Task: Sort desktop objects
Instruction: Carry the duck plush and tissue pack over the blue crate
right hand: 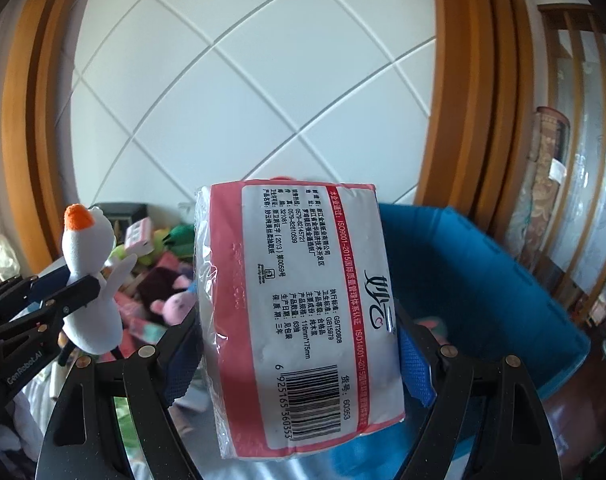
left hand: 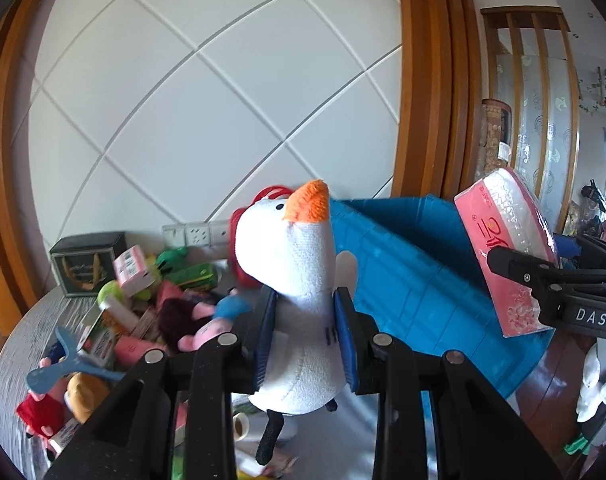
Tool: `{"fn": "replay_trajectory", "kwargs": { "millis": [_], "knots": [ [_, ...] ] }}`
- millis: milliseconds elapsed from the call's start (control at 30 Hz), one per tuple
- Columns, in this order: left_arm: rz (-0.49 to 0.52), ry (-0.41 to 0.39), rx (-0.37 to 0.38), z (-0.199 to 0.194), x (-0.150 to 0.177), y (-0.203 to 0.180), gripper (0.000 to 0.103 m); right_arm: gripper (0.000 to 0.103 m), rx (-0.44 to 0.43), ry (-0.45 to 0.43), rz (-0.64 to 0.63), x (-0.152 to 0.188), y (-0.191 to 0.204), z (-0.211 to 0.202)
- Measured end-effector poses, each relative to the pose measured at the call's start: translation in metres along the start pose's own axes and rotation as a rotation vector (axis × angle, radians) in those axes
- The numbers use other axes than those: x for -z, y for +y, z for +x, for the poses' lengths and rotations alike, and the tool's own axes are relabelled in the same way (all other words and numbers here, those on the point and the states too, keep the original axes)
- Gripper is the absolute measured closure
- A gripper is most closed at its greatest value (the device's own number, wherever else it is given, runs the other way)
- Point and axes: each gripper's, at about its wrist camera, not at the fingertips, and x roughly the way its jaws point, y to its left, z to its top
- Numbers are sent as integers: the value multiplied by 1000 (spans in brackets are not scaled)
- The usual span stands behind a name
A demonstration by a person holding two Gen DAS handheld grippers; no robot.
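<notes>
The blue bin (right hand: pixel 483 272) stood on the table (left hand: pixel 19 344), to the right of a heap of toys and packets (left hand: pixel 143 304). Your right gripper (right hand: pixel 299 344) had its jaws spread wide, clamped on the pink tissue pack (right hand: pixel 303 304), which you held raised beside the bin. Your left gripper (left hand: pixel 305 320) was nearly closed, pinching the white plush goose (left hand: pixel 291 280) around its body, lifted above the heap.

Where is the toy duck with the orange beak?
The left gripper holds the toy duck up in the air, left of the pink tissue pack and in front of the blue bin.
</notes>
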Motion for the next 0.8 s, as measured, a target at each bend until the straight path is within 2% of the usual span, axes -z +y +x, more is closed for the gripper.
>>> {"fn": "replay_trajectory", "kwargs": {
  "millis": [267,367,500,667,800],
  "knots": [
    [-5,-79,9,27,-35,-131,74,19,3,-69,-21,-6,-134,0],
    [-26,-71,21,39,-48,-175,74,19,4,-59,-22,-3,-181,3],
    [-41,-61,76,52,-67,-224,74,19,-8,-43,-31,-8,-233,13],
    [-22,3,98,89,-101,-273,74,19,-21,-8,-16,-25,-285,43],
    [-58,107,101,137,-121,-289,74,19,-33,59,-10,-39,-310,85]
  ]
}}
